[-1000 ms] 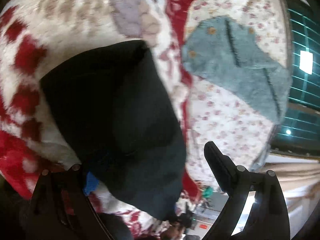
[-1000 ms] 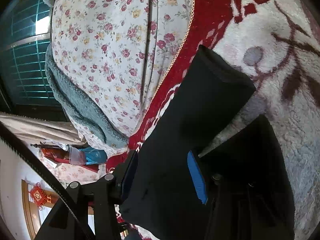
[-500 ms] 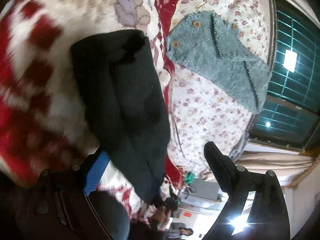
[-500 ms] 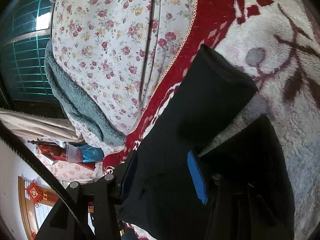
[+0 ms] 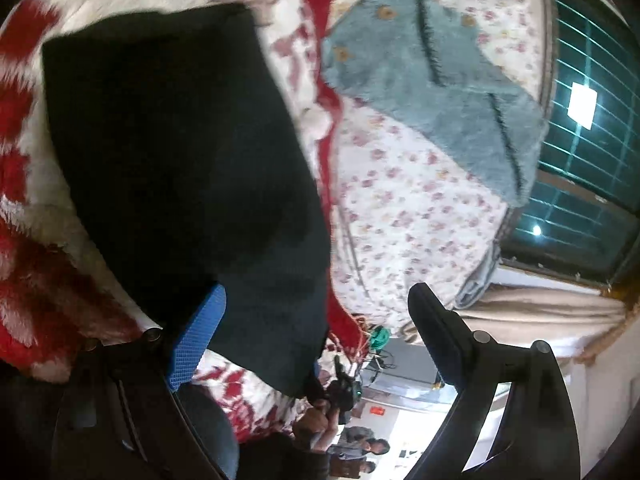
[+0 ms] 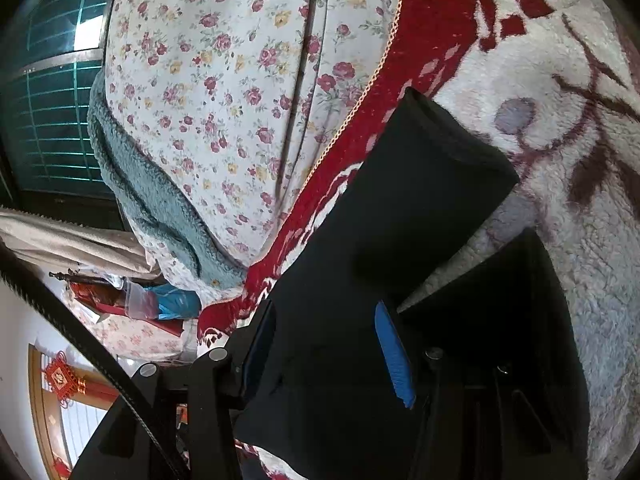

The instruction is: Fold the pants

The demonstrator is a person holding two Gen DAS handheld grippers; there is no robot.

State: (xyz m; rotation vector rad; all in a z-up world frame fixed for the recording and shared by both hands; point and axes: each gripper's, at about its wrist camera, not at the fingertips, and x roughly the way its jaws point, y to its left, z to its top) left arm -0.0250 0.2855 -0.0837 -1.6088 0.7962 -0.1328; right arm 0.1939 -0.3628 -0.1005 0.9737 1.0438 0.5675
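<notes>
Dark pants [image 5: 180, 152] lie as a folded strip on a red-and-white fleece blanket [image 6: 560, 128], near a floral bedsheet [image 6: 224, 80] carrying a teal fleece garment [image 5: 432, 92]. Right tool [image 6: 326, 348]: both blue-padded fingers [image 6: 394, 356] close on the pants' near end. Left tool [image 5: 316, 320]: jaws spread wide, pants edge between them, not pinched.
</notes>
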